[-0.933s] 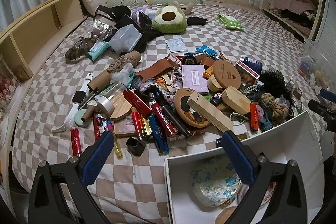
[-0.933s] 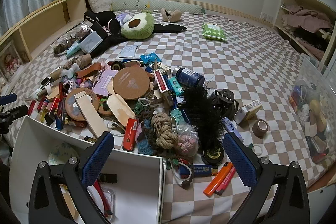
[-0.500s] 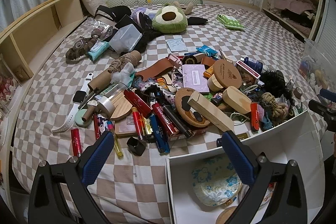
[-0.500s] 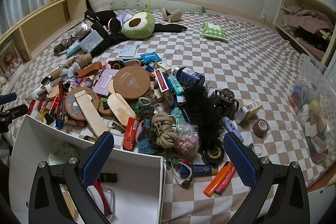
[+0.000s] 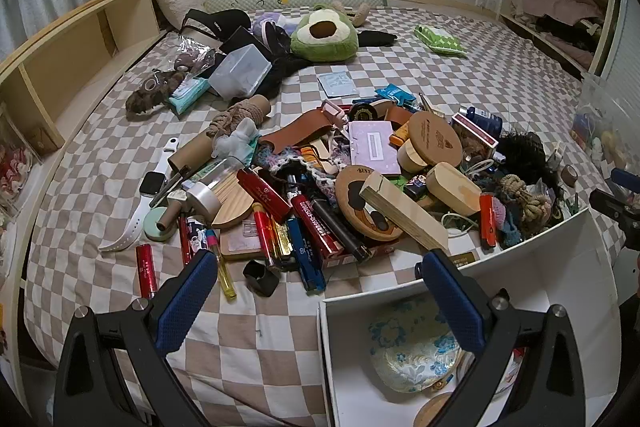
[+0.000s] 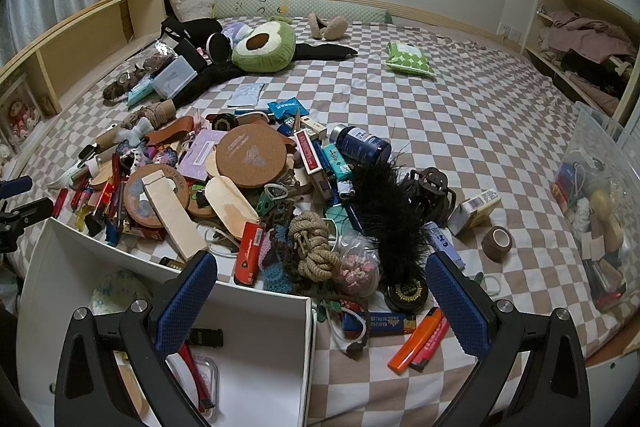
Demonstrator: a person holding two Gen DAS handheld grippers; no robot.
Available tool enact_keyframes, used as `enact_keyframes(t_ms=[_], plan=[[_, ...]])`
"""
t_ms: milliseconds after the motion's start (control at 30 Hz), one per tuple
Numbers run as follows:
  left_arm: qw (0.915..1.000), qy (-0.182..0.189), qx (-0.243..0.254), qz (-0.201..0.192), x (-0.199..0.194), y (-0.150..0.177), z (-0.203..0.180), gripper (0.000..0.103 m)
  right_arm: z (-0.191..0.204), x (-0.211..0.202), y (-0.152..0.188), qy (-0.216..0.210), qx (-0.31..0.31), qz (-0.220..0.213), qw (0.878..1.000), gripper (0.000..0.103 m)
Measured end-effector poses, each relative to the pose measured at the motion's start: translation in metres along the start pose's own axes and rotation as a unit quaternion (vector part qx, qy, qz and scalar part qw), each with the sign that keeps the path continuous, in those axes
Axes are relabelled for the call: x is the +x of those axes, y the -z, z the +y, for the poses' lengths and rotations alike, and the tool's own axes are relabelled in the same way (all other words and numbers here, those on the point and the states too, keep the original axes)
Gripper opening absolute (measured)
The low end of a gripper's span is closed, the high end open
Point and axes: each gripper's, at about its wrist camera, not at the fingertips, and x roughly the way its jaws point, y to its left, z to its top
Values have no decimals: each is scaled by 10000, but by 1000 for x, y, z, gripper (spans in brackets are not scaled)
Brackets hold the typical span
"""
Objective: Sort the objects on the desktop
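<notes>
A heap of small objects lies on the checkered bed: a wooden block [image 5: 404,213], a round cork lid [image 6: 250,155], red lighters [image 5: 266,189], a rope knot [image 6: 314,245], a black feather [image 6: 384,199] and an orange cutter [image 6: 416,339]. A white box [image 5: 472,275] stands at the near edge and holds a floral pouch [image 5: 412,345]. My left gripper [image 5: 320,291] is open and empty, above the bed's front edge beside the box. My right gripper [image 6: 320,291] is open and empty, over the box's right corner [image 6: 308,307].
A green avocado plush [image 5: 324,35] and a clear plastic box [image 5: 240,75] lie further back. A wooden shelf [image 5: 72,59] runs along the left. A clear bin of items [image 6: 600,219] stands at the right. A brown tape roll [image 6: 497,242] lies near it.
</notes>
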Motion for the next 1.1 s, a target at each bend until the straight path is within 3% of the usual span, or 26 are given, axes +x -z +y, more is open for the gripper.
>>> enact_keyframes(t_ms=[1100], plan=[[10000, -3, 23, 49, 9, 3, 3, 103, 1, 5, 3, -43, -2, 116, 9999, 103]])
